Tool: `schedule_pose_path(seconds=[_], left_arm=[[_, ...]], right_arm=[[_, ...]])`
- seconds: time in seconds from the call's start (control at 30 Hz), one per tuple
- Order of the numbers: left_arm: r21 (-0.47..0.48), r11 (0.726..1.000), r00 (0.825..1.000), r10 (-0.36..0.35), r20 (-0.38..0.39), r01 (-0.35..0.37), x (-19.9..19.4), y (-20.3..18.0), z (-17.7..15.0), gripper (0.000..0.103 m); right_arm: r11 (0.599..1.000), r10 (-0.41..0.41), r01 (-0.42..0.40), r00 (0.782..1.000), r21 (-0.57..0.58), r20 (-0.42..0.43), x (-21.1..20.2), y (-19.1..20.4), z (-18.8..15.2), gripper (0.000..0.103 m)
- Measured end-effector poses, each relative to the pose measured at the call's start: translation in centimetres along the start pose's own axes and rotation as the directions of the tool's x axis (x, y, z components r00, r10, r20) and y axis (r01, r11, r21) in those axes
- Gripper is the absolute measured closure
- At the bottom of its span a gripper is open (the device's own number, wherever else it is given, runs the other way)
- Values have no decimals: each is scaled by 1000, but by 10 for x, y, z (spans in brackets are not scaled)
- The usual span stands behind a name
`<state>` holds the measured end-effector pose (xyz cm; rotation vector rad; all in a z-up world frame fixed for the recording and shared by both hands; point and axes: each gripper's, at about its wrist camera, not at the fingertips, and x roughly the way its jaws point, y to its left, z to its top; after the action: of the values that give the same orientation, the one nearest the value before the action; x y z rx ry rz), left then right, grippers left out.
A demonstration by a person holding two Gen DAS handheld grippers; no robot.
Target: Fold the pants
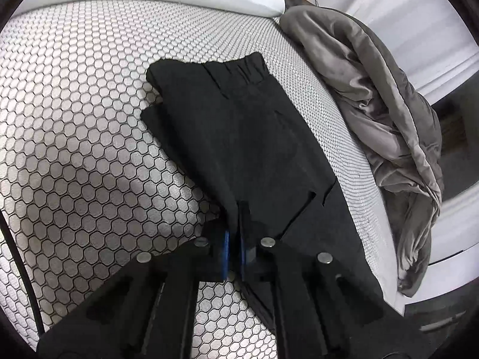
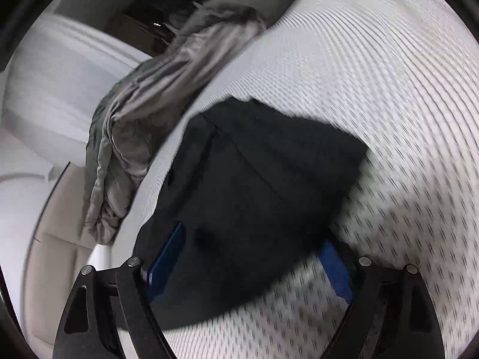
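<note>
The black pants (image 1: pixel 239 137) are lying on the honeycomb-patterned mattress (image 1: pixel 83 137), already folded over on themselves, so I'd guess one more fold is left. The left claw (image 1: pixel 234 209) is pinched shut on a cloth edge at the near end. The right claw (image 2: pixel 248 257) is spread wide around the near edge, not pressing it, with a gray blanket (image 1: pixel 386 110) bunched nearby.

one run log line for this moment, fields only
task: fold pants | black pants: partly folded on mattress | left gripper: shut on pants edge | right gripper: open, straddling pants | grey blanket: beside
</note>
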<state>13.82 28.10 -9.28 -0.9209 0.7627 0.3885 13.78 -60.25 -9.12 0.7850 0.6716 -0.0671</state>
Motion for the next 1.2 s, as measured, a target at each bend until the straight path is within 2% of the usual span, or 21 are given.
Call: schedule_pose_path(seconds=[0.03,0.07,0.27,0.37,0.4,0.43,0.47,0.5,0.63,0.67,0.73,0.77,0.8,0.87,0.93,1.0,1.03,1.07,1.1,1.13,1.2], left_arm=[[14,1000,1000,4,13,-4,-4,-1,-1,102],[41,999,1000,5,25,-6,-9,-5,1,102],[117,993,1000,1,28,-4,-41,4,-10,102],[173,984,998,43,35,-49,-59,8,-22,100],[207,974,995,84,45,-91,-64,9,-27,96],[222,967,992,116,54,-125,-66,10,-31,94],[227,961,987,147,66,-158,-68,12,-34,88],[222,959,984,165,73,-178,-69,15,-35,86],[208,966,983,130,132,-155,-97,15,-39,85],[229,961,980,121,158,-155,-105,8,-43,77],[251,959,977,87,193,-135,-115,-3,-49,58],[260,958,977,70,200,-121,-118,-10,-51,50],[276,955,979,49,199,-104,-120,-17,-54,47],[311,947,983,21,184,-79,-120,-32,-61,44],[349,935,987,2,161,-59,-114,-48,-69,38],[395,917,990,-7,138,-48,-107,-62,-80,38],[414,908,990,1,138,-59,-103,-70,-86,37],[439,896,990,8,143,-71,-100,-78,-95,36],[472,878,989,11,144,-79,-97,-87,-103,30],[507,858,990,18,140,-87,-93,-96,-112,26],[563,823,992,4,127,-75,-87,-114,-131,19]], right_arm=[[1000,-18,18,1000,-21,5,7,3,3,53],[1000,-12,12,1000,-19,-4,11,2,5,74],[998,9,-8,1000,-61,20,-12,2,-6,84],[998,2,-2,1000,-59,-9,-40,-5,-23,84],[998,-7,5,999,-70,-32,-46,-6,-29,83],[995,-29,24,998,-95,-56,-52,-10,-34,77],[993,-52,45,997,-107,-65,-58,-16,-38,61],[993,-64,58,996,-98,-60,-63,-22,-40,56],[1000,-4,4,1000,-6,8,-85,-41,-31,45],[1000,13,-13,1000,18,15,-85,-46,-27,44],[995,31,-32,999,90,17,-78,-55,-21,49],[993,33,-35,999,114,18,-75,-57,-19,61],[993,38,-41,999,112,29,-76,-54,-17,64],[997,52,-57,995,57,84,-92,-41,-14,82],[999,42,-42,993,-4,107,-105,-32,-16,82],[997,-73,76,993,-26,89,-106,-38,-17,81],[979,-195,197,980,-43,49,-99,-47,-17,67],[963,-264,265,964,-50,18,-94,-51,-17,45],[961,-272,273,962,-48,13,-96,-54,-17,44],[969,-242,244,969,-44,51,-108,-50,-17,44],[963,-235,248,964,-102,125,-125,-32,-19,41]])
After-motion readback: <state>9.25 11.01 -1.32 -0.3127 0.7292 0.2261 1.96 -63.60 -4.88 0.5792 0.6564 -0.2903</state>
